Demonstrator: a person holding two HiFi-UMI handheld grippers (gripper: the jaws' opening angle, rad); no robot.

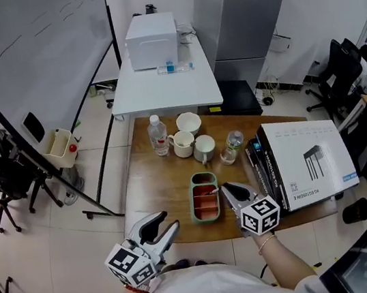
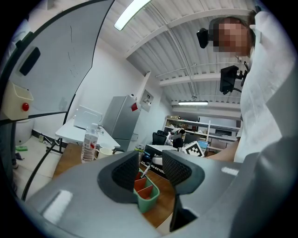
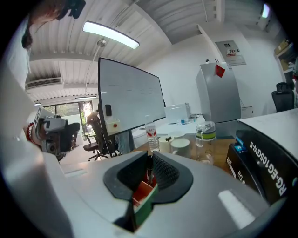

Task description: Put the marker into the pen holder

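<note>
The green pen holder, with orange compartments inside, stands near the wooden table's front edge. A thin dark marker leans over its upper compartment, and my right gripper is shut on it from the right. In the right gripper view the marker stands upright, pinched between the pads, right above the holder. My left gripper hangs open off the table's front-left corner, with nothing in it. Through its jaws I see the holder and the marker.
Behind the holder stand a water bottle, two mugs, a bowl and a green-capped bottle. A large white box on dark boxes fills the table's right side. A white table lies farther back.
</note>
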